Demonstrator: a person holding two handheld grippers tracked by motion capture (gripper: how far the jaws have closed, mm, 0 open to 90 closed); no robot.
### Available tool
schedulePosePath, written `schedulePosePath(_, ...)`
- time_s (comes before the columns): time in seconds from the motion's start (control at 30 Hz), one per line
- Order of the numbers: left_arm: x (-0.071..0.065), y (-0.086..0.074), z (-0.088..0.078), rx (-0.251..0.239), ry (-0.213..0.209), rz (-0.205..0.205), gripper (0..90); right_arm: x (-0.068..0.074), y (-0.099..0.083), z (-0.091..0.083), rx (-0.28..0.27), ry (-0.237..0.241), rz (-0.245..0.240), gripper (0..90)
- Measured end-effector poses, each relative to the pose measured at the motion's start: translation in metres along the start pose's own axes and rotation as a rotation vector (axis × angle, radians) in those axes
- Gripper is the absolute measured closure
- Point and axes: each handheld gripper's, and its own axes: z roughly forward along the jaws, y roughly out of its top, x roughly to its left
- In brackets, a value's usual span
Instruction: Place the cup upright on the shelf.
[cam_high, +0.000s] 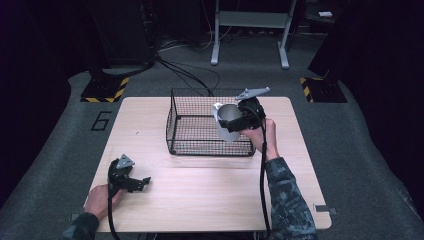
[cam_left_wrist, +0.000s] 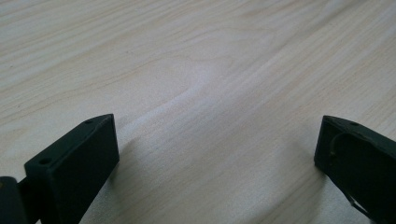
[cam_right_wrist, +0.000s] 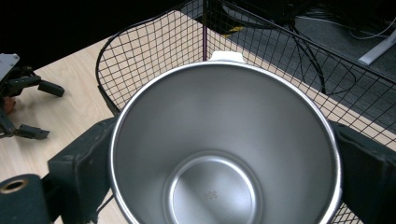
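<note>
The right claw (cam_high: 239, 121) grips a steel cup (cam_high: 227, 121) by its sides, held tilted over the wire basket's (cam_high: 195, 131) right end. The left claw (cam_high: 136, 183) rests open near the desk's (cam_high: 210, 190) front-left corner. A "6" (cam_high: 101, 120) marks the floor.

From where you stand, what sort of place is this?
Probably a lab or recording studio, not a home: a lone wooden table on grey carpet, dark curtains around it, cables trailing across the floor, and hazard-striped stand bases behind. One claw holds a steel cup over a wire basket.
</note>
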Motion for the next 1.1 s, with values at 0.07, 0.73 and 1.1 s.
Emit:
schedulePosePath(0.07, 0.000, 0.000, 0.000, -0.001, 0.000, 0.000, 0.0, -0.001, 0.001, 0.003, 0.005, -0.005, 0.000, 5.6)
schedulePosePath(0.73, 0.000, 0.000, 0.000, -0.002, 0.001, 0.000, 0.0, -0.013, 0.010, 0.043, 0.040, -0.016, 0.028, 5.6)
schedulePosePath(1.1, 0.000, 0.000, 0.000, -0.002, 0.001, 0.000, 0.0, -0.019, 0.010, 0.064, 0.057, -0.009, 0.047, 5.6)
